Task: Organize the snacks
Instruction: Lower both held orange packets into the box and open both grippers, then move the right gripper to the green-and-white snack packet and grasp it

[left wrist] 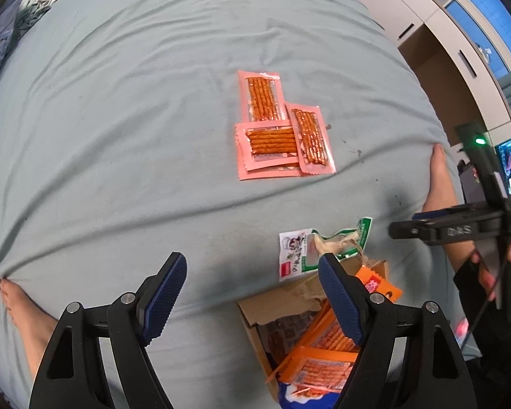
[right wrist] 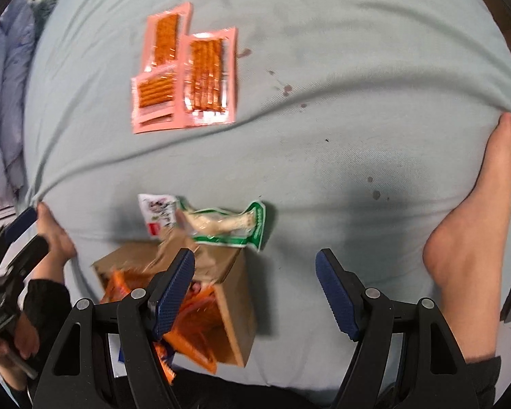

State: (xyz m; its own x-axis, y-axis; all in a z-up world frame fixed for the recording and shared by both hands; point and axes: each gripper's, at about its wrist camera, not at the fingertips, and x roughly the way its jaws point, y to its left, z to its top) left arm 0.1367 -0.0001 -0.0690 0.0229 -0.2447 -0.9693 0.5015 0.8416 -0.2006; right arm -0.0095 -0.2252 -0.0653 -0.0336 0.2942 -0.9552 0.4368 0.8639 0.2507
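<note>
Sorting snacks onto the bed: three pink packs lie grouped, and my left gripper and right gripper, fingers spread and empty, hover over the box, so next I should probably pinch the green pack.

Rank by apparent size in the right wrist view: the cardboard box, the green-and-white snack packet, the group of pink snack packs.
1. cardboard box, though it lies nearest the camera
2. group of pink snack packs
3. green-and-white snack packet

The first two look close, so their order is unsure.
</note>
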